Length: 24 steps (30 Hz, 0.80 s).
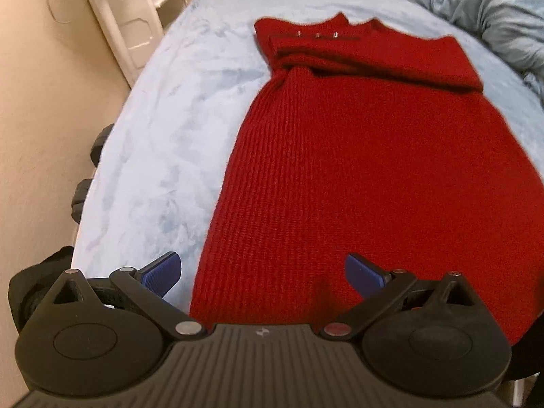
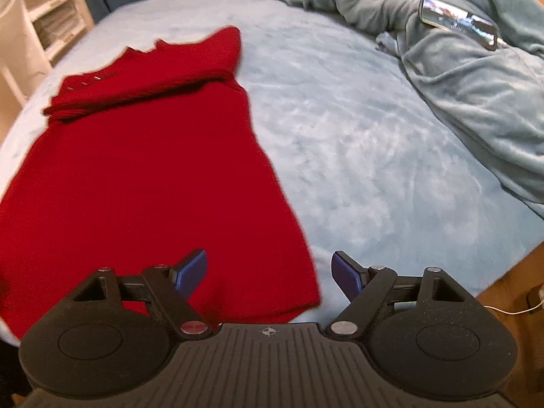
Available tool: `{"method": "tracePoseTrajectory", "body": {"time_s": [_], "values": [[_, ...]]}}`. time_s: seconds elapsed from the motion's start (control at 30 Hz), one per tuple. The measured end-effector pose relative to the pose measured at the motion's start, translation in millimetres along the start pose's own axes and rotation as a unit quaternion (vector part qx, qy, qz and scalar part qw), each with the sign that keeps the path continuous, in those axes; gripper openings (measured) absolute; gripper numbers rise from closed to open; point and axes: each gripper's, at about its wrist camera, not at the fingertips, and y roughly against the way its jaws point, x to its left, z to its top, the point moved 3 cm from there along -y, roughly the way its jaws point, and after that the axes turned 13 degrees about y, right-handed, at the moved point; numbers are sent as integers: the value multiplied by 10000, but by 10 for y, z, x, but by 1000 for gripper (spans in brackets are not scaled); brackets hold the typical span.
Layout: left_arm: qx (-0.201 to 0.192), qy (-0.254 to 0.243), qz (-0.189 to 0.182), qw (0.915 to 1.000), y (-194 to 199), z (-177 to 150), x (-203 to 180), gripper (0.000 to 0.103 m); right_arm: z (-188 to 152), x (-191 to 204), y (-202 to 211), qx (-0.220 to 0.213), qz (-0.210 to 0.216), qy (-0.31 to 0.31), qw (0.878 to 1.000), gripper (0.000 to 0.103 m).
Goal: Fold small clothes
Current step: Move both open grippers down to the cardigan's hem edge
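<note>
- My left gripper [image 1: 263, 272] has its jaws spread wide with nothing between them. It hangs over the near hem of the red knit garment [image 1: 357, 176], at the garment's left corner.
- My left gripper's blue pads [image 1: 163, 272] straddle that edge: one pad sits over the bed cover [image 1: 163, 129], the other over the red knit.
- My right gripper [image 2: 270, 272] also has its jaws apart and holds nothing. It sits at the garment's [image 2: 142, 176] near right corner.
- One of its fingers [image 2: 192, 270] is over the red fabric; the other is over the pale blue cover [image 2: 374, 156].
- The garment lies flat on the bed, hem toward me and neckline at the far end.
- Its sleeves are folded across the chest in a band just below the neckline. Three small metal buttons [image 1: 316, 35] show near the collar.
- A rumpled grey-blue blanket [image 2: 459, 68] is heaped along the far right of the bed, well apart from the garment.
- A phone [image 2: 457, 22] rests on that blanket, screen lit.
- White shelving [image 1: 125, 17] stands beyond the bed on the left, against a beige wall [image 1: 40, 102].
</note>
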Motion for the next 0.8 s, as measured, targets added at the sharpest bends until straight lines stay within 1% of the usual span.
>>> {"method": "tracePoseTrajectory", "body": {"time_s": [0.07,0.13,0.2,0.27,0.3,0.33,0.37,0.43,0.47,0.5,0.57,0.63,0.8], "values": [[139,-26,104,9998,-126,18,11,103,44,-63,-224,278,-16,137,9995,82],[246,-77,121,9996,-247,46,16,103,91,-95,-427,489,39,166,9987,82],[347,-144,172,9991,-359,53,35,103,146,-115,-561,579,96,113,9982,82],[478,-218,258,9983,-479,49,62,103,201,-135,-655,540,125,94,9984,82],[557,-186,271,9979,-547,49,90,103,226,-141,-698,500,66,103,9987,82],[611,-82,202,9979,-590,65,115,103,244,-149,-736,470,16,124,9988,83],[702,127,98,9974,-634,76,165,103,258,-161,-795,482,-26,169,9987,84],[914,510,-101,9945,-696,96,268,103,238,-168,-945,698,-82,303,9971,90],[981,647,-209,9928,-718,98,318,103,211,-177,-1003,783,-27,277,9965,91],[1008,699,-299,9920,-727,95,354,103,189,-219,-1036,815,35,93,9966,93],[969,635,-419,9924,-708,78,389,103,180,-313,-1082,922,217,-200,9953,94],[943,547,-464,9930,-674,61,387,103,162,-371,-1091,953,397,-371,9940,96],[997,506,-555,9922,-645,34,368,103,141,-368,-1066,955,742,-418,9918,97]]}}
